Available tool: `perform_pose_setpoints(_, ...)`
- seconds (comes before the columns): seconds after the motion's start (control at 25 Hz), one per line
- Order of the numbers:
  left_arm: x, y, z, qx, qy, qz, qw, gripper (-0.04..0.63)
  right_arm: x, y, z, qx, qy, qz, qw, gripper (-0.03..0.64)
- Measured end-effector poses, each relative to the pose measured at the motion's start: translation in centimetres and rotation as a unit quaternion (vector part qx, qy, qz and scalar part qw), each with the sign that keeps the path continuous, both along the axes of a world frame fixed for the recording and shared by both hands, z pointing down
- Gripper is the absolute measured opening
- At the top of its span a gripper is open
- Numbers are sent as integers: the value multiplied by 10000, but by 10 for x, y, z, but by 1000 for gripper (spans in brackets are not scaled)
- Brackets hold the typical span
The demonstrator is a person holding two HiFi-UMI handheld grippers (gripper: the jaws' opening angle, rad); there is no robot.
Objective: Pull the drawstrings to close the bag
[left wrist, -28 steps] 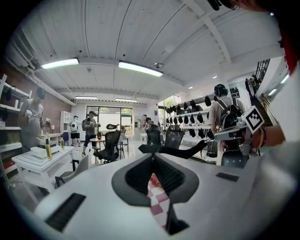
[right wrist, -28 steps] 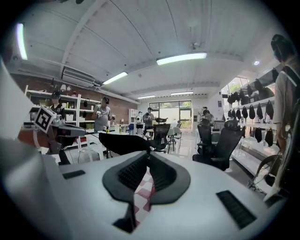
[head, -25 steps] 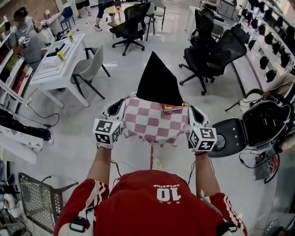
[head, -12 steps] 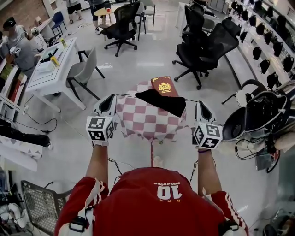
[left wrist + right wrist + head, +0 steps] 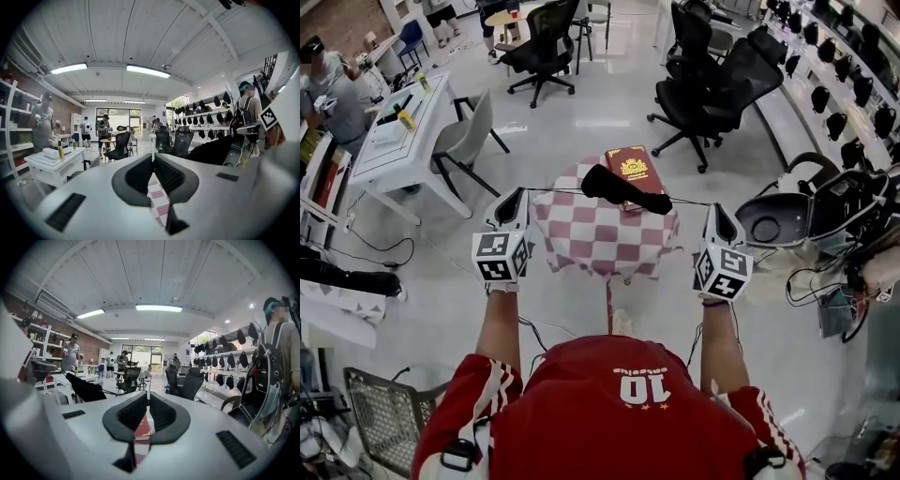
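Bag (image 5: 623, 187) hangs bunched above the checkered counter (image 5: 605, 246), strung between my left hand-held gripper (image 5: 521, 195) and right hand-held gripper (image 5: 715, 208). Each is clamped on a taut drawstring (image 5: 558, 191). I judge the cinch nearly finished; next, a steady outward pull.

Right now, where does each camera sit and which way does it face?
Head view: on the person's head, steeply down at the checkered table, black bag, book; shows red shirt, forearms, left gripper, right gripper.
Left gripper view: on the left gripper, level across the room; its jaws, shut on a drawstring.
Right gripper view: on the right gripper, level, bag at left; its shut jaws.
Shared: head and right gripper views both show bag and book.
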State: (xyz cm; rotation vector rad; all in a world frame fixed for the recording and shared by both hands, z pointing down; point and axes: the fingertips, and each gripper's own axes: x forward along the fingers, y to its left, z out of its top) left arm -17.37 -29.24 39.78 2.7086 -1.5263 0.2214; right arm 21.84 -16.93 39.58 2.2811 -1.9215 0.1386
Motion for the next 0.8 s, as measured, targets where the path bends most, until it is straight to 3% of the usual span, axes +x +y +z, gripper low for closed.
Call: perform_pose_setpoints(0.8, -34, -11, 13, -238, 240, -521, 9981, 22, 20, 8, 3, 4, -85, 328, 9994, 29)
